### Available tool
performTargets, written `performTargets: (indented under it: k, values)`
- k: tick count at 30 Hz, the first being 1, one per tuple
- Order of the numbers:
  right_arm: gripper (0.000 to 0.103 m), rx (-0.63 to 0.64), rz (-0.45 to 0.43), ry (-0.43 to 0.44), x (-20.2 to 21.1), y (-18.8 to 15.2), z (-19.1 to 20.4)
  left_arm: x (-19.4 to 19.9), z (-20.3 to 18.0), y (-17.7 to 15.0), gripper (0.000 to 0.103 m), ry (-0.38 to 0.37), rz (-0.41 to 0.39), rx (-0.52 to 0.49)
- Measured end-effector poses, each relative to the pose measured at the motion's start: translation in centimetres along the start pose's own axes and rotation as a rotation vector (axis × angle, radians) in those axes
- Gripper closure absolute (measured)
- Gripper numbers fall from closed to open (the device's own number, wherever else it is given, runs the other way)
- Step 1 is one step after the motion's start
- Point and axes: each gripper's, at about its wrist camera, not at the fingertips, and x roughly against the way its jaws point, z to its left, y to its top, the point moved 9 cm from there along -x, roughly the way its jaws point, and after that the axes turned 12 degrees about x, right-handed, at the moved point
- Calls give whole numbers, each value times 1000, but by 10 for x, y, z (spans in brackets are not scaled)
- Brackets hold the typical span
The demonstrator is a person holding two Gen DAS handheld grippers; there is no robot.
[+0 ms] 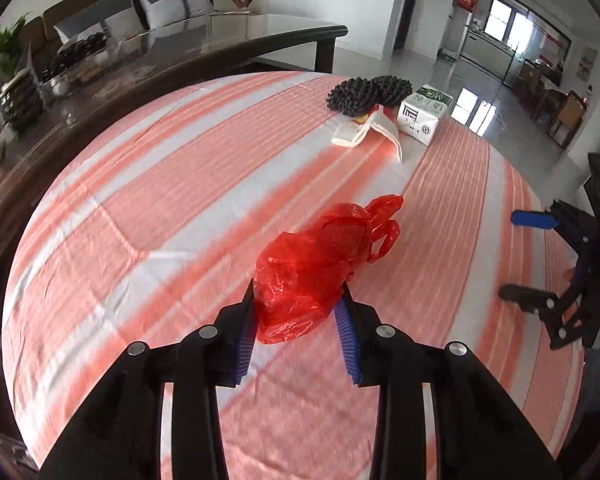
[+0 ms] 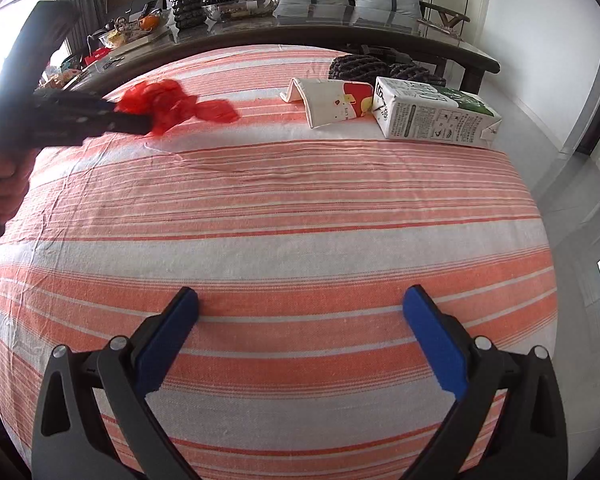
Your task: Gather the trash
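My left gripper (image 1: 300, 312) has its two blue-padded fingers closed onto the near end of the red plastic bag (image 1: 324, 268), which is crumpled and trails away from me across the striped cloth (image 1: 140, 184) with its handle loops at the far end. From my right wrist view the same bag (image 2: 176, 104) shows at the upper left, pinched at the tip of the left gripper (image 2: 140, 122), and my left hand (image 2: 4, 184) wraps the handle at the frame's edge. My right gripper (image 2: 300, 320) hangs wide apart over bare pink-and-white stripes — nothing between its blue pads (image 2: 168, 340). The rest of the trash lies well beyond the bag at the far side of the cloth: a white milk carton (image 2: 436, 116) on its side, a folded white-and-red paper wrapper (image 2: 328, 102) just beside it, and two dark foam nets (image 2: 380, 66) right behind them. Past the cloth runs a dark glass-topped table (image 2: 340, 24) carrying bowls and a plant.
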Motion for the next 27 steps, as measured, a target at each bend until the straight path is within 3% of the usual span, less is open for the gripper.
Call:
performTargets:
  k: [1,3,6,12,13,16,18,23,27]
  values:
    - [5,0,0,0,0,0,0,8,-3,-13,56,-8,-4,2]
    - [5,0,0,0,0,0,0,18,-14,-29,27,-43,-12,-11]
    - [5,0,0,0,0,0,0,20,-22,-33,10,-12,-58,-72]
    - [5,0,0,0,0,0,0,-12,-37,-24,6,-15,-56,-202]
    - [5,-1,0,1,0,0,0,-17,-39,-27,6,-22,-25,-211]
    - [4,-18,-8,18,0,2,-1,-17,-40,-26,6,-36,-28,-206]
    - [4,-129,-31,20,4,10,-19,-21,-37,-27,4,-40,-8,-180]
    - [5,-604,-112,-72,7,64,-121,-24,-37,-26,4,-47,-2,-169]
    - [5,-746,-27,-126,-34,109,-157,-25,-37,-25,4,-50,-1,-166]
